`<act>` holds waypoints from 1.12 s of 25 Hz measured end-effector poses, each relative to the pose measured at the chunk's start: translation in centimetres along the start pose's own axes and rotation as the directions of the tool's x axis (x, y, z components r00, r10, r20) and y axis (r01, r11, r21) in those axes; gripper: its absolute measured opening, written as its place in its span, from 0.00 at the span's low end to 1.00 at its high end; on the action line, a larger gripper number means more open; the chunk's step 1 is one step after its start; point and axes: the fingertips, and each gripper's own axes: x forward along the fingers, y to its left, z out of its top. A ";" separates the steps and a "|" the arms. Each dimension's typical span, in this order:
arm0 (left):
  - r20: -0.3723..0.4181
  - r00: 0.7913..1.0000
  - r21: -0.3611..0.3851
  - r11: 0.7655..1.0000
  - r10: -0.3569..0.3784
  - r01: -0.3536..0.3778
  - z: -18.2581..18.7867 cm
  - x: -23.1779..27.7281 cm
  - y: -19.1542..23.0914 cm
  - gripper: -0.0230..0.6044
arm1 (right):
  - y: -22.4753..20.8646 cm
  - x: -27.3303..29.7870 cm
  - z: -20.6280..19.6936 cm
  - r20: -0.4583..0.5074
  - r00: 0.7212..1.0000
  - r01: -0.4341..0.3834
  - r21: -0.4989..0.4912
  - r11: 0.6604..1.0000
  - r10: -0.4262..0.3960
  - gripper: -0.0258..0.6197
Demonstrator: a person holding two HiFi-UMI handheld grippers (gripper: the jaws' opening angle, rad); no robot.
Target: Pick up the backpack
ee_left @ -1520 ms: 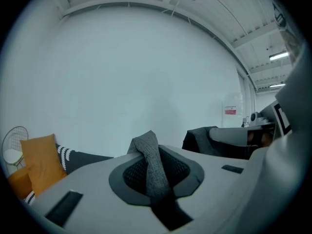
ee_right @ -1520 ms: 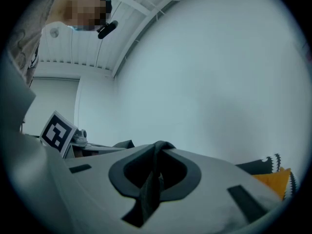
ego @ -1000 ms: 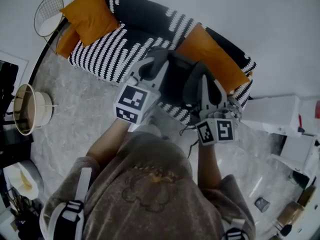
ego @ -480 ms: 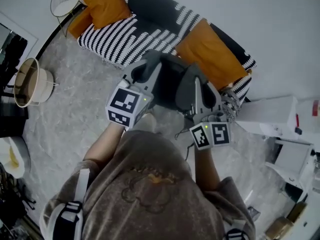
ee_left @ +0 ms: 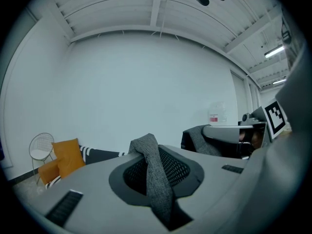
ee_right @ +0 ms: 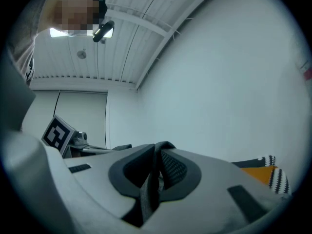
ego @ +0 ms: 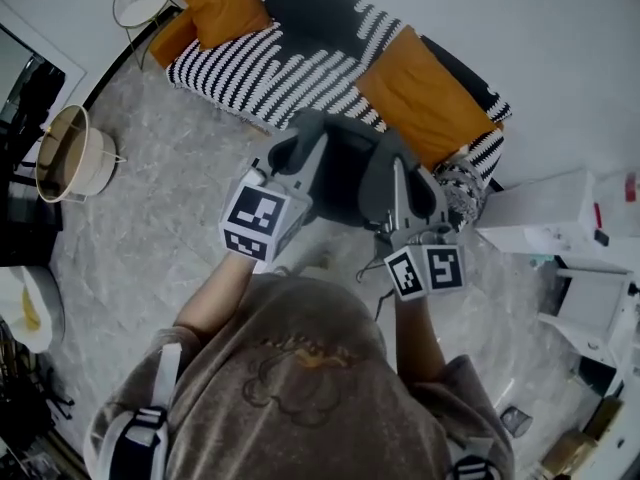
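Two level claws, left (ego: pixel 297 146), right (ego: pixel 402 173), on backpack straps (ee_left: pixel 155 179)

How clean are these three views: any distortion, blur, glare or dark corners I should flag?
Head view: strong fisheye, the room curves around the striped sofa; light is dim and even, no glare. Left gripper view: black vignette at the corners, ceiling beams bend, the grey strap is sharp. Right gripper view: same vignette, a bright ceiling light beside a mosaic patch upper left, its strap clear.
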 end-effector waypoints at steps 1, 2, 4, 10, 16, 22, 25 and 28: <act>0.001 1.000 0.005 1.000 -0.006 0.006 -0.2 -0.6 -0.5 0.11 | 0.3 -0.8 -0.1 0.003 1.000 0.008 0.005 1.000 -0.008 0.09; 0.000 1.000 0.010 1.000 -0.014 0.014 -0.3 -1.2 -1.0 0.11 | 0.7 -1.5 -0.3 0.006 1.000 0.018 0.011 1.000 -0.018 0.09; -0.007 0.999 0.018 0.999 -0.033 0.033 -0.7 -2.4 -1.9 0.11 | 1.4 -2.9 -0.6 0.009 0.999 0.037 0.021 0.999 -0.038 0.09; -0.036 0.997 0.023 0.997 -0.070 0.071 -1.9 -5.2 -3.7 0.11 | 3.0 -5.8 -1.5 0.006 0.998 0.064 0.041 0.997 -0.065 0.09; -0.031 0.997 0.028 0.997 -0.069 0.070 -2.4 -7.6 -3.8 0.11 | 5.2 -6.9 -2.0 0.009 0.999 0.051 0.046 0.998 -0.051 0.09; -0.038 0.998 0.023 0.998 -0.058 0.059 -2.7 -8.4 -3.4 0.11 | 6.1 -7.0 -2.3 0.005 0.999 0.039 0.054 0.998 -0.040 0.09; -0.036 0.998 0.024 0.998 -0.051 0.052 -2.6 -8.3 -3.3 0.11 | 6.1 -6.9 -2.3 0.005 0.999 0.032 0.053 0.998 -0.033 0.09; -0.035 0.998 0.024 0.999 -0.046 0.046 -2.4 -7.9 -3.0 0.11 | 5.9 -6.5 -2.2 0.003 1.000 0.026 0.052 0.998 -0.026 0.09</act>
